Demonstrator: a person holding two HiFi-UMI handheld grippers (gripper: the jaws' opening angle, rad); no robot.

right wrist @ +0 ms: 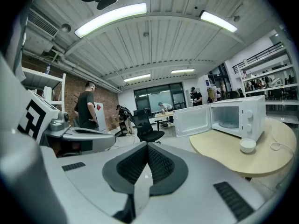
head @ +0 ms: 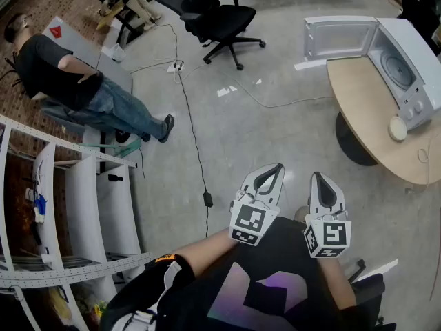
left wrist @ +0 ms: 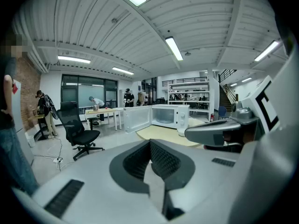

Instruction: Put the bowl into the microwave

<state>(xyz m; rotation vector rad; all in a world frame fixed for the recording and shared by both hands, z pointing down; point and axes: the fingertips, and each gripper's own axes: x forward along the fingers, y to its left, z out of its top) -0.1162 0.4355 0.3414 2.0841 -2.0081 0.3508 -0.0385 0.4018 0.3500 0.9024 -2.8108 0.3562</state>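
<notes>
Well, approach stage: left hand-held gripper (head: 275, 169) and right hand-held gripper (head: 320, 178) pinched closed, empty, far from the microwave (head: 408, 66); next, reach the bowl (head: 397, 127) beside it.

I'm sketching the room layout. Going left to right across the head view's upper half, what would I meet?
In order: standing person → black office chair → open microwave door → microwave. The bowl shares the microwave's span, so it is left out.
</notes>
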